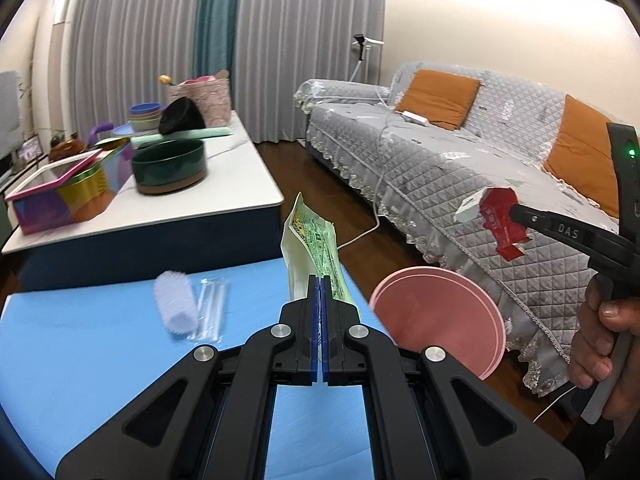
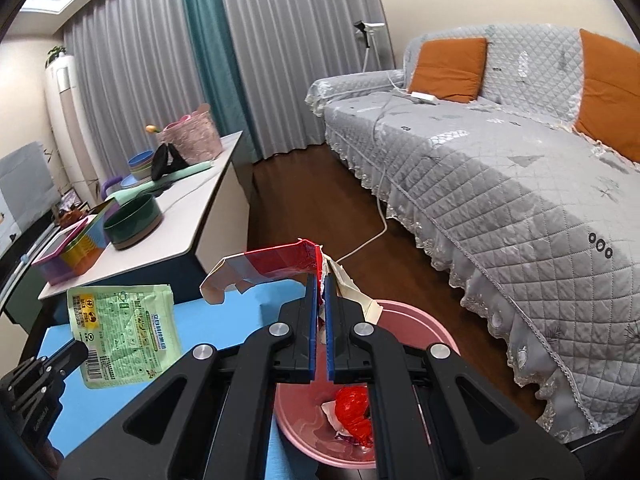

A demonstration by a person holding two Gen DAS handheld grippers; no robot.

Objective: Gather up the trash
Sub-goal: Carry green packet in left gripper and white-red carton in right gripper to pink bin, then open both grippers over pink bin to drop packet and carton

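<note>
Much of the pink bin [image 2: 416, 322] is hidden behind the right gripper [image 2: 320, 280] in the lower middle of the right wrist view; only part of its rim and floor show, with crumpled red wrapping [image 2: 354, 408] and a white scrap inside. In the left wrist view the bin [image 1: 436, 312] shows as a tilted pink disc at lower right, its inside out of sight. At lower left centre of that view a white bumpy roll [image 1: 176, 306] and a clear plastic wrapper [image 1: 210, 306] lie blurred on the blue table [image 1: 80, 340], touching or nearly so; I cannot tell which.

Two pieces of trash are held, one per gripper. The left gripper [image 1: 320, 280] is closed narrow on a pale green food pouch [image 1: 310, 240], which stands upright above the table's far edge. The right gripper is pinched on a torn red and white carton [image 2: 280, 264], held above the bin's near rim; in the left wrist view the carton [image 1: 496, 216] hangs at middle right, in front of the sofa.

The room: a grey quilted sofa [image 2: 500, 184] with two orange cushions, dark wood floor, grey curtains with one teal strip, and a white-topped cabinet [image 1: 224, 184] at left carrying one dark green bowl [image 1: 168, 170], a coloured tin and stacked dishes
</note>
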